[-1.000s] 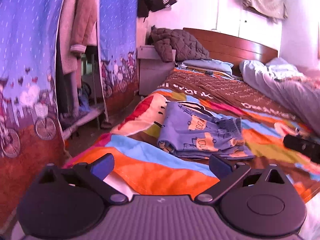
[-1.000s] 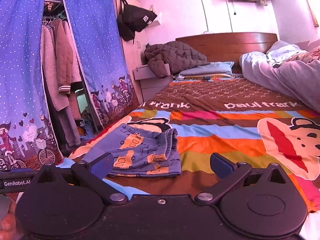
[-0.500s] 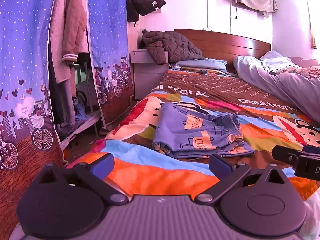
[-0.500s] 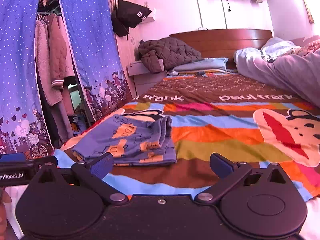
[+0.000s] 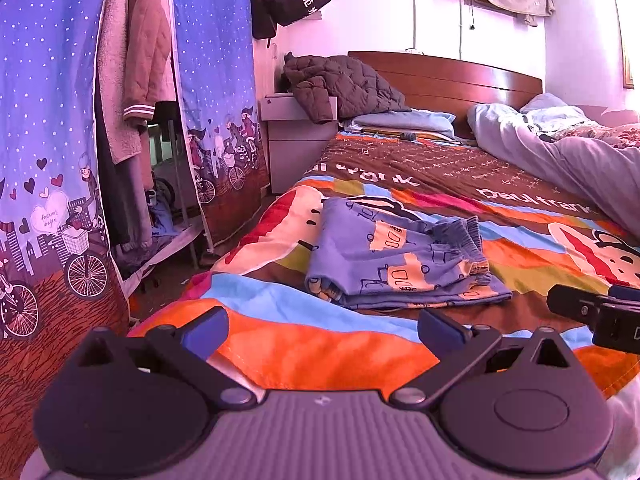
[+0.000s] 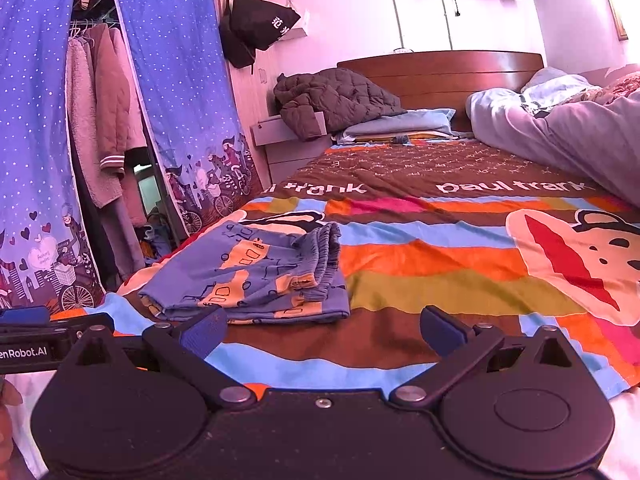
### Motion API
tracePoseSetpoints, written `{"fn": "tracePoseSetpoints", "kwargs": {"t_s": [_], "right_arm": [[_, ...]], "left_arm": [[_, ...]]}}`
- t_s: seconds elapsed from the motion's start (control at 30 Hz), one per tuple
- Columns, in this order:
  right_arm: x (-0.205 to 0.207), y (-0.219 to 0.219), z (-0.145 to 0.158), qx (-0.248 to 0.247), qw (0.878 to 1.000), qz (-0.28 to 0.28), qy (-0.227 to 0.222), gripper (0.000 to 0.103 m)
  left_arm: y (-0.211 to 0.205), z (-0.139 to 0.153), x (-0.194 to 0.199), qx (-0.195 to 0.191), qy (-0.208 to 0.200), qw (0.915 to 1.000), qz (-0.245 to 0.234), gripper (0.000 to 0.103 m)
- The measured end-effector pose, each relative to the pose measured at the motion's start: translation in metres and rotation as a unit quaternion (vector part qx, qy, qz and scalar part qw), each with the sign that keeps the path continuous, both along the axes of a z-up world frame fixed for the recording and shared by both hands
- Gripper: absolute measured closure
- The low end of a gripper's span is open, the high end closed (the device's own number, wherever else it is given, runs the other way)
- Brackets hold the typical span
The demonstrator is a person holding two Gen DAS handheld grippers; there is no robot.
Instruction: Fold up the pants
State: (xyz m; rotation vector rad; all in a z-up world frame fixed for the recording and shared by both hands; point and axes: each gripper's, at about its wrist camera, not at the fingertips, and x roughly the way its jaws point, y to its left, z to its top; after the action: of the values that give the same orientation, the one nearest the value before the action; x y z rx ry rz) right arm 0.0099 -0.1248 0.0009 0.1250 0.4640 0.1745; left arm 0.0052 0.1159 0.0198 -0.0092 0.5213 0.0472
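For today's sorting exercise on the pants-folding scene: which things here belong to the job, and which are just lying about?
Belongs to the job:
- folded blue pants
- striped bedspread they lie on
- left tongs, open and empty
- right tongs, open and empty

Just lying about:
- brown quilted jacket
- black bag on the wall
- rumpled grey blanket
- blue curtain

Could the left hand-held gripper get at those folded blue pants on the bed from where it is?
Probably yes. The left hand-held gripper is open and empty, and only bare striped bedspread lies between it and the folded pants. The right hand-held gripper sits off to the side.
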Motion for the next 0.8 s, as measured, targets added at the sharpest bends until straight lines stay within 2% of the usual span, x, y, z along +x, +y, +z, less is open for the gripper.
{"fn": "tracePoseSetpoints", "kwargs": {"t_s": [0.8], "right_arm": [[-0.0002,-0.0001,0.0000,-0.002,1.000,0.000,0.000,0.001]], "left_arm": [[0.0023,-0.0010,0.0011,-0.004,0.012,0.9999,0.007,0.000]]}}
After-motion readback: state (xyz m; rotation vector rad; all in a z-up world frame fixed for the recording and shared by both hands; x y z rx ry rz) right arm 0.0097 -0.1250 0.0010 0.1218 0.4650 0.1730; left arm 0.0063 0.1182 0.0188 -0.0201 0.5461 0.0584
